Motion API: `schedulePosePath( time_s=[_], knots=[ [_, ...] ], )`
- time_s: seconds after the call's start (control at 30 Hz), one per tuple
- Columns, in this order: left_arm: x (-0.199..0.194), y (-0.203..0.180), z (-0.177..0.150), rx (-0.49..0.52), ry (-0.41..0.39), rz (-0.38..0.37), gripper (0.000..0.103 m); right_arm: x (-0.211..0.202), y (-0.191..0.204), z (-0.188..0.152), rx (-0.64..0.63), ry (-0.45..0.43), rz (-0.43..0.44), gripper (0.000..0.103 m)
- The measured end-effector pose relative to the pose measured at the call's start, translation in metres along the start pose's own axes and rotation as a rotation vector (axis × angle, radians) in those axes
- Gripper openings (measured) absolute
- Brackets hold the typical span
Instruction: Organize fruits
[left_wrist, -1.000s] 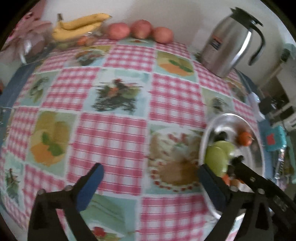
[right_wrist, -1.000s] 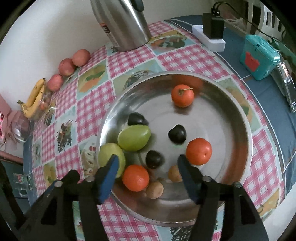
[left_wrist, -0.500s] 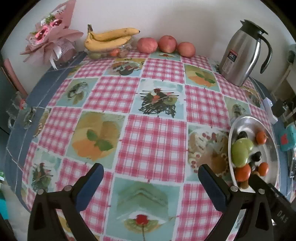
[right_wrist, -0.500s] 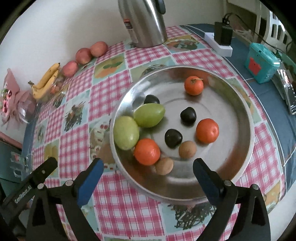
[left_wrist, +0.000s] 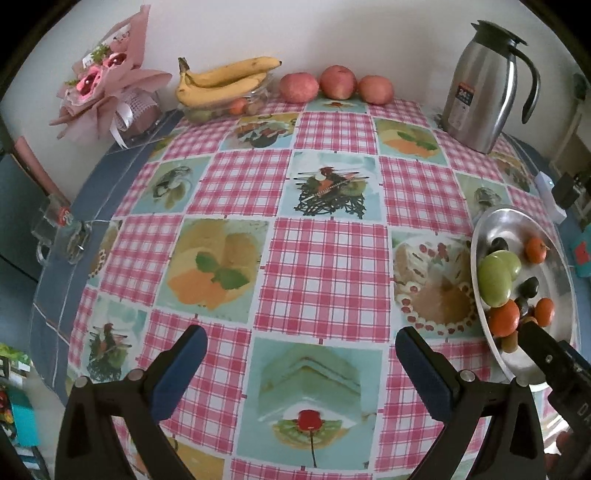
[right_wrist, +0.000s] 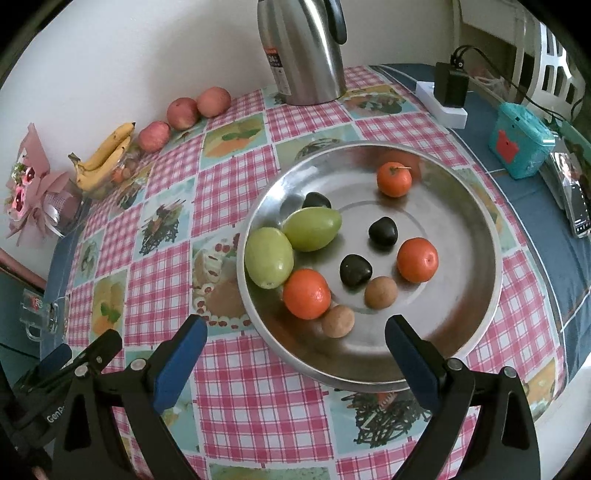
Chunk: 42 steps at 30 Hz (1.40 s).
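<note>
You hold both grippers above the table (left_wrist: 325, 266), and neither carries anything: the left gripper (left_wrist: 301, 363) has its blue fingers (left_wrist: 181, 363) spread wide over bare checked cloth, and the right gripper (right_wrist: 295, 356) stands wide too, hanging over the near rim of the steel tray (right_wrist: 476, 206) with no fruit between the pads. The tray sits near the right edge of the table, in front of the steel jug (right_wrist: 303, 48), and it already holds much: two green mangoes (right_wrist: 312, 229) at its left side, touching one another, three oranges (right_wrist: 306, 293) spread from the far side to the near side, three dark small fruits (right_wrist: 355, 270) around the middle, and two brown round ones (right_wrist: 381, 292) toward the near rim. So I judge that a good part of the sorting is done. What seems left is along the far edge, by the wall: the bananas (left_wrist: 225, 79) lie on a glass bowl (left_wrist: 210, 110) at the far left corner, beside a pink bouquet (left_wrist: 107, 92), and three red apples (left_wrist: 336, 83) stand in a row next to them; whether these must also go to the tray, the task does not say. For direction, the bananas have their long axis along the far edge, with the stem end toward the bouquet and the tips toward the apples. The farther mango lies with its long axis across the tray, its narrow end toward the tray's middle; the nearer one lies more from the rim toward the centre.
</note>
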<state>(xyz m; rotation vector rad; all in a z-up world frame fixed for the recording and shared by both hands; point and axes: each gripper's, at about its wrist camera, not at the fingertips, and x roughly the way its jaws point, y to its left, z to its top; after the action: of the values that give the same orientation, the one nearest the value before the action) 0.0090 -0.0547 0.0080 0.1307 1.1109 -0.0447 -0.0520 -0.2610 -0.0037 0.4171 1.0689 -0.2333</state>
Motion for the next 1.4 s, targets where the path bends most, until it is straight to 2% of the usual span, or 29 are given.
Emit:
schedulePosePath(
  time_s=[0.23,1.4],
  knots=[
    [-0.0006,0.0002,0.0016,0.0,0.005,-0.032,0.103,-0.0024,0.0008,0.0004,0.001,-0.014,-0.001,0.097],
    [0.0043,0.0065,0.005,-0.016,0.025,-0.03,0.103,0.0001,0.0042,-0.0003,-0.005,-0.013,-0.025,0.097]
  ],
)
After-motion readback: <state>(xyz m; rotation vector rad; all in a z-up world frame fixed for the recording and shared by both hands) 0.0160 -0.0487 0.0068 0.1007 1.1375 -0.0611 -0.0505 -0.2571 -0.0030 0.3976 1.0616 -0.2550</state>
